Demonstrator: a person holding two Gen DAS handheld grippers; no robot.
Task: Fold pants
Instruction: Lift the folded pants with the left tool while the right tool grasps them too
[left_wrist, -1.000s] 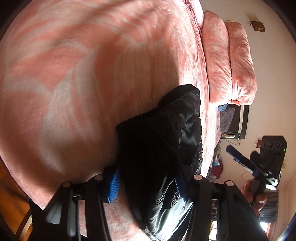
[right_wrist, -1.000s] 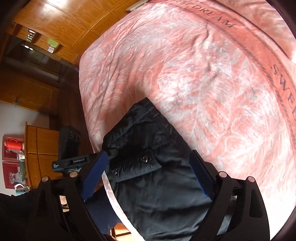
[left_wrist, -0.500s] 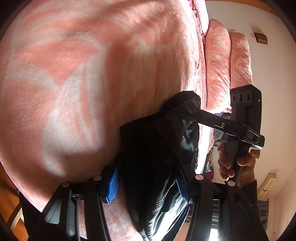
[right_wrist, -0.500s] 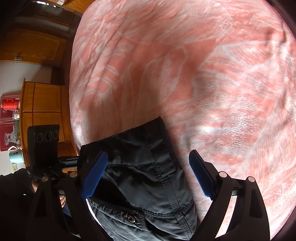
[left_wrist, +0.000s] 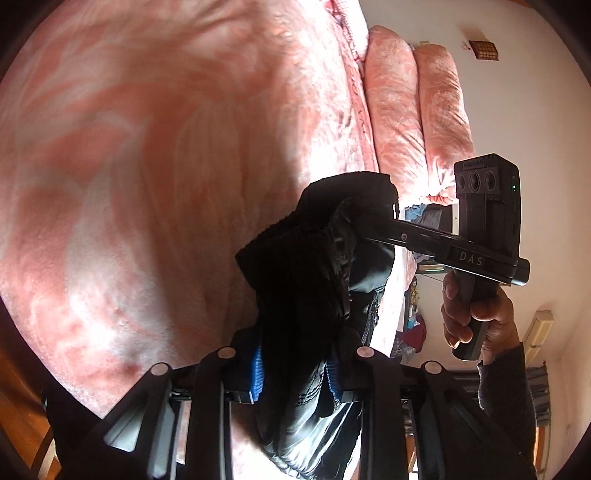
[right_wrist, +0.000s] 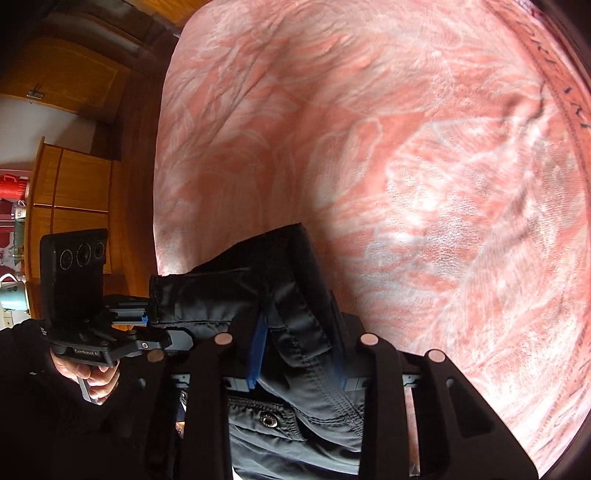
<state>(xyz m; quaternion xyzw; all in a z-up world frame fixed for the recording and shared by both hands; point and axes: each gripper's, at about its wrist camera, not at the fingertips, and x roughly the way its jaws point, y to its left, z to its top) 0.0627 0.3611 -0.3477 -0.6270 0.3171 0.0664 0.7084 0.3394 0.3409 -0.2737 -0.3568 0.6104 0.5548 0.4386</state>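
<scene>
One pants (left_wrist: 317, 266); two pillows (left_wrist: 413, 122)

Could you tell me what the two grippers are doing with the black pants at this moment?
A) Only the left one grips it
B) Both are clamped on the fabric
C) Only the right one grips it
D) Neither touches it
B: the left gripper has black pants fabric pinched between its blue pads, and the right gripper is likewise closed on the cloth over the pink bedspread.
</scene>
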